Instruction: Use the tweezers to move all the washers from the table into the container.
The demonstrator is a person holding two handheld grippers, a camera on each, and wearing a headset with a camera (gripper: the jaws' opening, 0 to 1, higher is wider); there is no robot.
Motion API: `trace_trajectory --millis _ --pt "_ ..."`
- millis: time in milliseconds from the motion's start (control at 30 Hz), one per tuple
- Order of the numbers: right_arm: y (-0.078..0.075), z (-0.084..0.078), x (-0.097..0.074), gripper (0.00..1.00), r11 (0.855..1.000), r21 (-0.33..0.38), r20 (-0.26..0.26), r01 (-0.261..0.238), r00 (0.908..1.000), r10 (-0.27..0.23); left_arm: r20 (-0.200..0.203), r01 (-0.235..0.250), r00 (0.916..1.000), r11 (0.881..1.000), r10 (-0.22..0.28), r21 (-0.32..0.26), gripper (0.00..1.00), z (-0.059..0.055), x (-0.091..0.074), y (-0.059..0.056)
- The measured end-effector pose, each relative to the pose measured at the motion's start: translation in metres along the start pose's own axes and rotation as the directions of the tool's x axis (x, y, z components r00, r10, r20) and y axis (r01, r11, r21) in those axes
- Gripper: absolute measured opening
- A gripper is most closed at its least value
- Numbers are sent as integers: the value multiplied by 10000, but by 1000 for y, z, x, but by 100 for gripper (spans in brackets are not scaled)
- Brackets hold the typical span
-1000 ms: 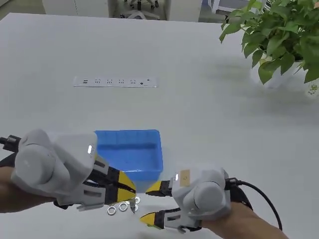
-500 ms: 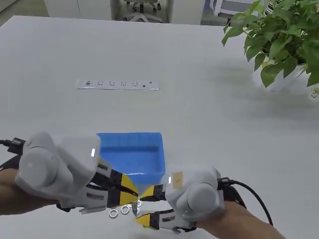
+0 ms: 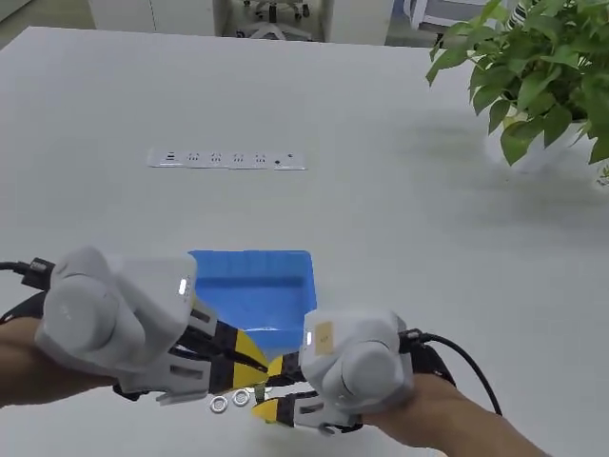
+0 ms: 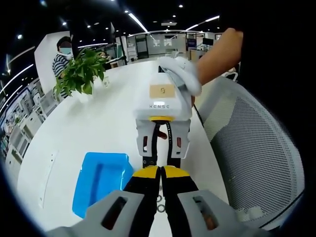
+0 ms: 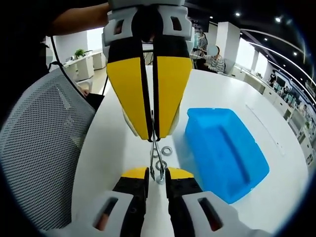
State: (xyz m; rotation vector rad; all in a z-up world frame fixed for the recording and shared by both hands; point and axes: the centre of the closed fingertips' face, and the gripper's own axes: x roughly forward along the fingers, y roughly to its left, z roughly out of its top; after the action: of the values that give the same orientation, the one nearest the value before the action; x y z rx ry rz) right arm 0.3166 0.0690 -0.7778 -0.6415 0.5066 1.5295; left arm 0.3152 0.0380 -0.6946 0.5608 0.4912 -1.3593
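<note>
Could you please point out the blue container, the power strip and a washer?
blue container [image 3: 252,290], head view, bare floor.
power strip [image 3: 226,159], head view, its middle.
washer [image 3: 215,405], head view, its ring.

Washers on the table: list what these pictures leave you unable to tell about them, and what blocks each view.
- Their number: in the head view the right gripper covers the row's end beyond two washers.
- Whether the tweezers grip one: in the right gripper view the tips overlap the washers, too small to separate.
- Left gripper view: the left gripper hides most of them.
</note>
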Motion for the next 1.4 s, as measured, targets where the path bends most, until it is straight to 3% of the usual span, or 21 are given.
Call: trace_trajectory --millis 267,1400 --pt "1 -2 2 11 9997 -240 -255 -87 9996 80 65 -23 10000 10000 23 -80 5 0 0 1" --pt "1 -2 6 9 9996 262 -198 -59 9998 64 22 -99 9999 9999 99 -133 6 -2 0 2"
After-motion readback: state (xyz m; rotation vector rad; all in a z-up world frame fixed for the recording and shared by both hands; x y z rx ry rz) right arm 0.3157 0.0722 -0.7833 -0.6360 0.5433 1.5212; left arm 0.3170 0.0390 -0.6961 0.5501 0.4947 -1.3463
